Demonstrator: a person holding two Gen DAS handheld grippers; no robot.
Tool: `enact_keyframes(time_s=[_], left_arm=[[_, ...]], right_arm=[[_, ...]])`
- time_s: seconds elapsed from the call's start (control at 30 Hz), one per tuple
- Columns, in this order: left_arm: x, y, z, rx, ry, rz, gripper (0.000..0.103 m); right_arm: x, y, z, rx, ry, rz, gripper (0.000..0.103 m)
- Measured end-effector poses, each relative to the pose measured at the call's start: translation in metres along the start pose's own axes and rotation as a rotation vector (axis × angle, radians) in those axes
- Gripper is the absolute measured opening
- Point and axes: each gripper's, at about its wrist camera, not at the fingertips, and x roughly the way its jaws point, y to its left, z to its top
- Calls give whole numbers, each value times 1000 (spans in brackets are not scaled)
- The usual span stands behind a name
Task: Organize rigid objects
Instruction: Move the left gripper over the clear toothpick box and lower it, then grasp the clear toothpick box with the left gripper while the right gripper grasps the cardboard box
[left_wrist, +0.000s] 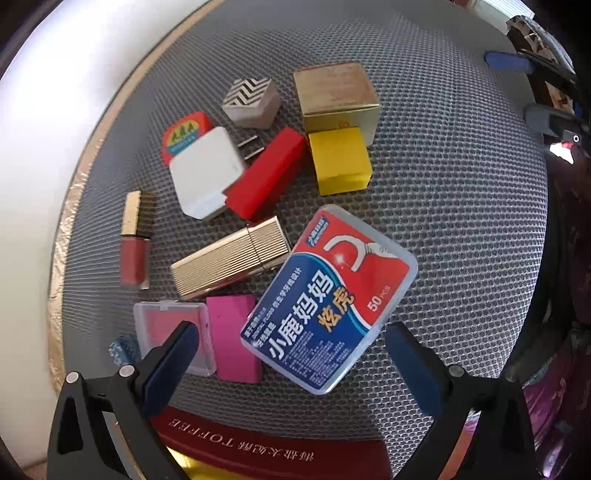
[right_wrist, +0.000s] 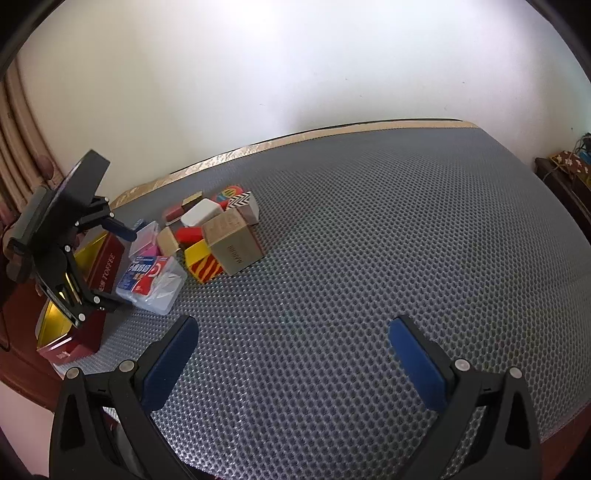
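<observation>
My left gripper (left_wrist: 291, 343) is open and empty, just above a clear dental-floss box (left_wrist: 328, 299) with a blue and red label. The box also shows in the right wrist view (right_wrist: 151, 282). Around it lie a ribbed gold case (left_wrist: 231, 258), a pink block (left_wrist: 234, 338), a clear pink-lined case (left_wrist: 171, 332), a lip gloss (left_wrist: 135, 240), a white charger (left_wrist: 205, 171), a red bar (left_wrist: 267, 171), a yellow box (left_wrist: 340, 160) and a gold cube (left_wrist: 336, 98). My right gripper (right_wrist: 293, 345) is open and empty over bare mat, apart from the pile.
An open red toffee tin (left_wrist: 236, 443) with a gold inside sits at the near mat edge, under my left gripper; it shows at the left in the right wrist view (right_wrist: 99, 266). A grey honeycomb mat (right_wrist: 369, 240) covers the table. A white wall stands behind.
</observation>
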Motion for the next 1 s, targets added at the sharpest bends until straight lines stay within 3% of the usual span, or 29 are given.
enact_keyframes(time_s=[0.17,0.3,0.37,0.43,0.5,0.67,0.83,0.97,1.0], left_arm=[[19,16,4,10,38,-81,99],[26,20,3,19,29,-92,99],[23,25,3,-7,14,-93,88],[18,35,1,-51,-9,-72,77],[19,48,-6,-138,-30,-110,75],[17,56,-32,-289,-127,-65,73],[2,32,-60,-445,-198,-43,67],[-9,23,-87,-551,-263,-42,66],[-8,16,-77,-573,-276,-40,66]], right_arm=[[7,-7,1,30,29,1,103],[10,-12,0,60,46,16,103],[10,-12,0,63,44,16,103],[9,-11,0,59,39,17,103],[9,-10,1,55,36,15,103],[9,-10,2,54,43,31,103],[6,-4,5,2,43,59,103],[6,7,19,-89,45,133,103],[8,9,23,-113,52,158,103]])
